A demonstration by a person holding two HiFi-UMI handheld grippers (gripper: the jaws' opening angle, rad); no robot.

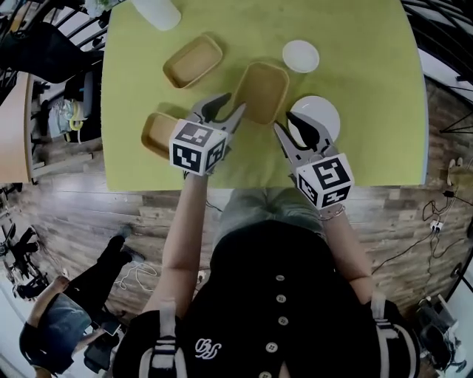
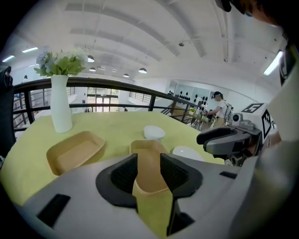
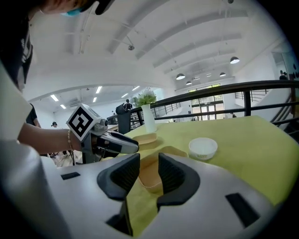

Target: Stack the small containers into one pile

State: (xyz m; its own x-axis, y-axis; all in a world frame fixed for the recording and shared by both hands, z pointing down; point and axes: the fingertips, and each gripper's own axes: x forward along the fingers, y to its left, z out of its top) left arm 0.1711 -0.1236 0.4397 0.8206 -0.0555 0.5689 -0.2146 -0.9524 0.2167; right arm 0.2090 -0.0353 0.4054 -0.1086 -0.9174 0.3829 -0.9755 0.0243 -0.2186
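Three tan rectangular containers lie apart on the yellow-green table (image 1: 369, 88): a far one (image 1: 192, 60), a middle one (image 1: 261, 91) and a near-left one (image 1: 159, 133). My left gripper (image 1: 228, 111) is open, its tips at the middle container's near-left corner. In the left gripper view that container (image 2: 148, 151) shows through the gap just beyond the left gripper (image 2: 148, 172), with nothing pressed by the pads. My right gripper (image 1: 295, 131) is open too, beside the container's near-right end. The right gripper (image 3: 148, 176) frames the same container (image 3: 152, 173) in its own view.
A small white bowl (image 1: 301, 56) sits at the far right, and a white plate (image 1: 319, 114) lies under the right gripper's tips. A white vase (image 1: 157, 11) stands at the far edge. The table's near edge runs just behind both grippers. Railings surround the table.
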